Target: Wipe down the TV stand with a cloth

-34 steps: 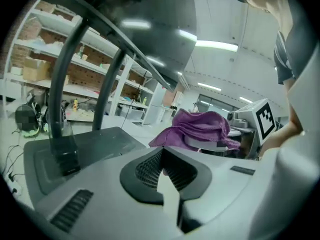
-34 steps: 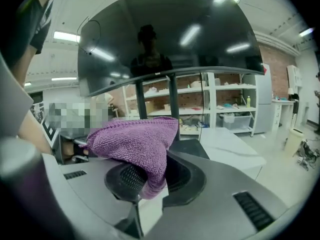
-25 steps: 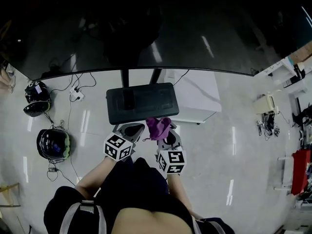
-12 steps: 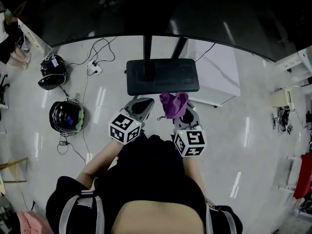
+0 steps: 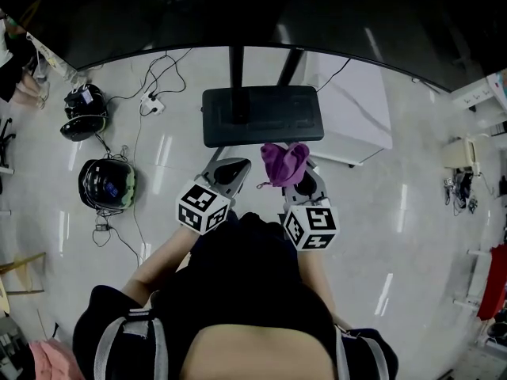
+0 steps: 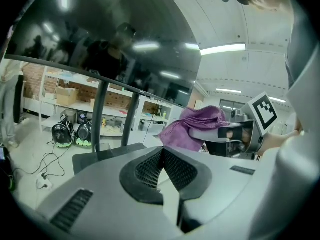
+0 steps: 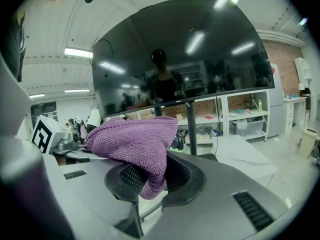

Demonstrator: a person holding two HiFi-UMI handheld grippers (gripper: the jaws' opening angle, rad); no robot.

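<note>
The dark flat base of the TV stand (image 5: 261, 115) lies on the floor under a large black screen (image 7: 175, 54), with two poles rising from it. My right gripper (image 5: 296, 170) is shut on a purple cloth (image 5: 283, 161), which hangs bunched just short of the base's near edge. In the right gripper view the purple cloth (image 7: 135, 146) drapes over the jaws. My left gripper (image 5: 224, 169) is shut with nothing in it, beside the right one, near the base's front left. From the left gripper view the cloth (image 6: 192, 126) shows to the right, the stand base (image 6: 107, 156) ahead.
Two helmets (image 5: 107, 184) (image 5: 81, 113) and cables with a power strip (image 5: 153, 105) lie on the glossy floor at left. A white low box (image 5: 352, 117) stands right of the base. Shelving and clutter line the right edge (image 5: 483, 101).
The view has shifted so the stand base sits a little higher and nearer the centre. Both grippers stay side by side at its near edge, the cloth still held.
</note>
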